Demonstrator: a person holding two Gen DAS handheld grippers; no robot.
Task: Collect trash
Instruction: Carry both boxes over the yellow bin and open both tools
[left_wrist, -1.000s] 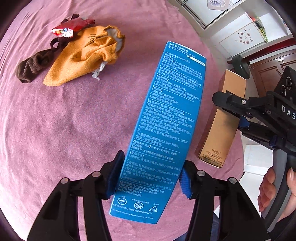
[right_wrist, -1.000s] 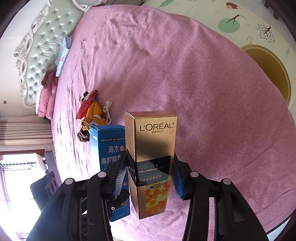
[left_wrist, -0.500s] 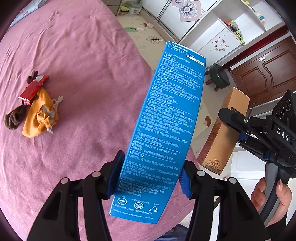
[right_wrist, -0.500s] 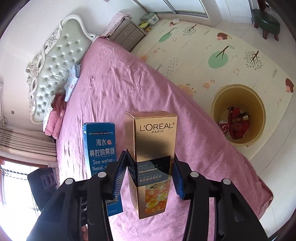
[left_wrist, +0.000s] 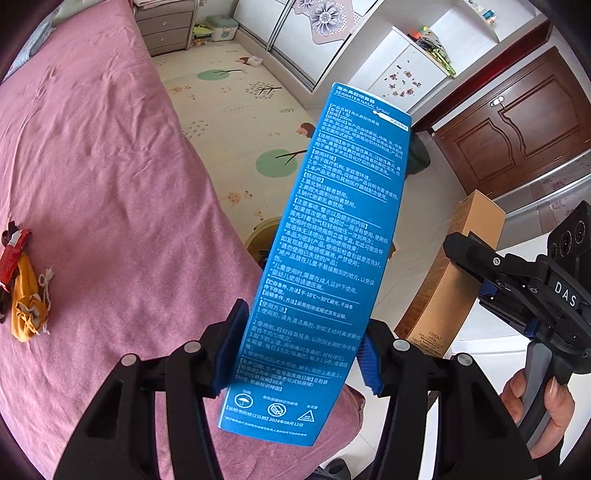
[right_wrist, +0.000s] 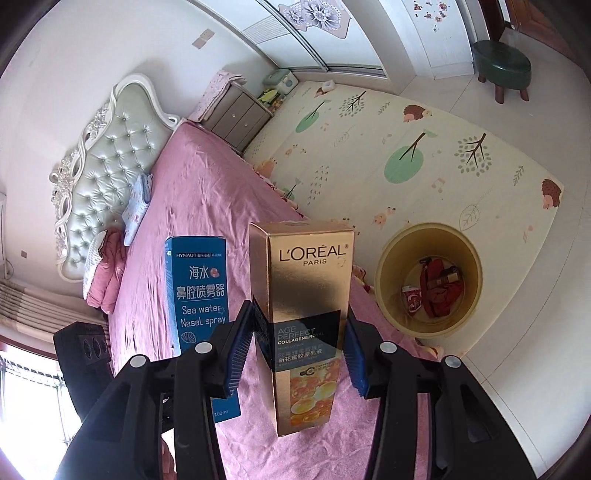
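Your left gripper (left_wrist: 299, 350) pinches the blue nasal spray box (left_wrist: 332, 258) upright, above the pink bed's (left_wrist: 92, 166) edge. Your right gripper (right_wrist: 295, 350) clamps the gold L'Oréal box (right_wrist: 303, 314); yellow bin (right_wrist: 388, 295) w/ red trash sits on the floor just right of it.
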